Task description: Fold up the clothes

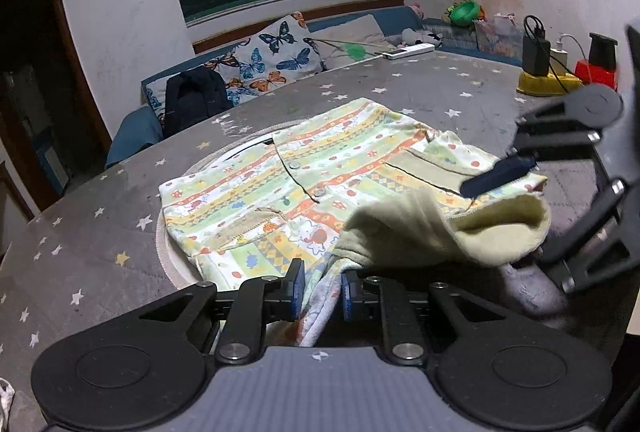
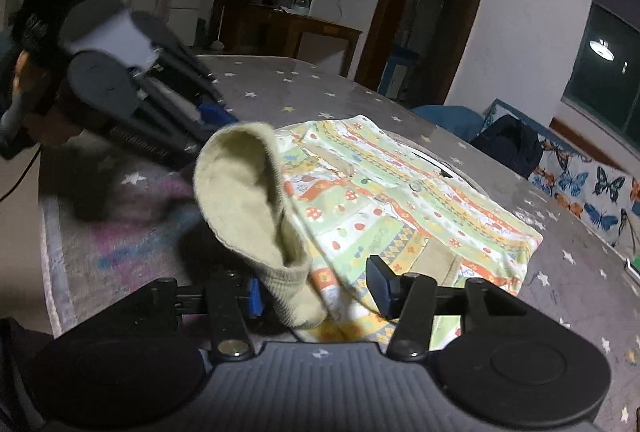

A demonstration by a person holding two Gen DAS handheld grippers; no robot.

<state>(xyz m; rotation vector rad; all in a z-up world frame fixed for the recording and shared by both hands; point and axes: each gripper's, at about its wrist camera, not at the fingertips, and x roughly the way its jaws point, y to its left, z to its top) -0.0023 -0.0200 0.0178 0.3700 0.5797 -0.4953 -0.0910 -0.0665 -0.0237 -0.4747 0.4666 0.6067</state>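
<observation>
A child's patterned jacket (image 1: 304,184) with pale green lining lies on the grey star-print table (image 1: 100,232); it also shows in the right wrist view (image 2: 400,200). My left gripper (image 1: 320,290) is shut on the jacket's near edge, with cloth pinched between its blue pads. The sleeve (image 1: 440,228) is lifted and turned over, lining out. My right gripper (image 2: 320,292) is open, its fingers wide apart, with the sleeve's ribbed cuff (image 2: 296,292) lying between them against the left finger. The right gripper also shows in the left wrist view (image 1: 520,160), and the left gripper in the right wrist view (image 2: 216,112).
A round white mat (image 1: 168,252) lies under the jacket. At the table's far right stand a charger and cables (image 1: 538,52), a yellow dish (image 1: 548,82) and a red object (image 1: 598,68). A remote (image 1: 408,52) lies at the far edge. A sofa with a butterfly cushion (image 1: 276,56) is behind.
</observation>
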